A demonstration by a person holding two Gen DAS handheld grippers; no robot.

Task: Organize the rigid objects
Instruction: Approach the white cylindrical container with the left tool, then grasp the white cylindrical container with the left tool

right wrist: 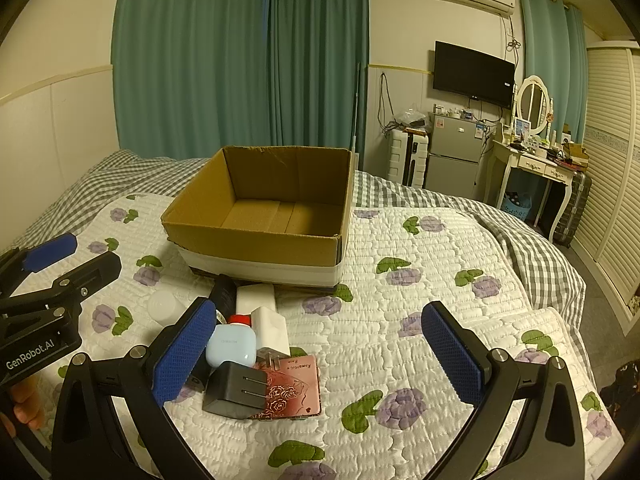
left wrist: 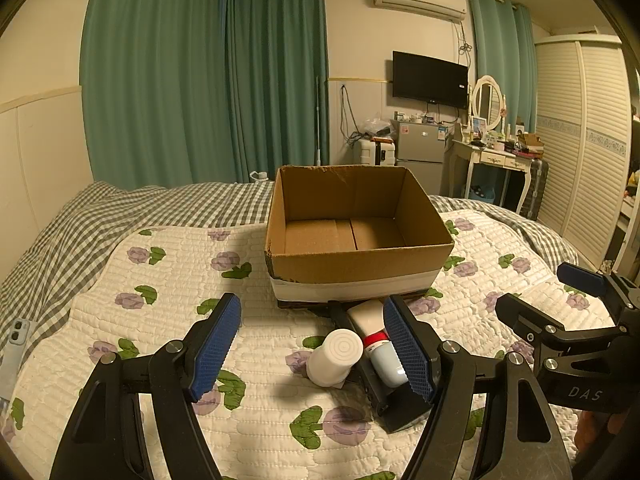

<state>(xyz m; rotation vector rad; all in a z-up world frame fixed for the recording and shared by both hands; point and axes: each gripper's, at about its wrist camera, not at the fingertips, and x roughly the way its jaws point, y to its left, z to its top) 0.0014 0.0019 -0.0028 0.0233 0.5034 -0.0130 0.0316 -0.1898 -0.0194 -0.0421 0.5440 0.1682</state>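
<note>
An open, empty cardboard box stands on the bed. In front of it lies a pile of small items: a white jar, a cream tube with a red cap, a pale blue earbud case, a white charger, a black charger and a pink rose-patterned case. My left gripper is open and empty, just above the jar. My right gripper is open and empty, above the pile's right side.
The bed has a white floral quilt over a grey checked sheet. A phone lies at the bed's left edge. A fridge, a dressing table and a wardrobe stand beyond the bed.
</note>
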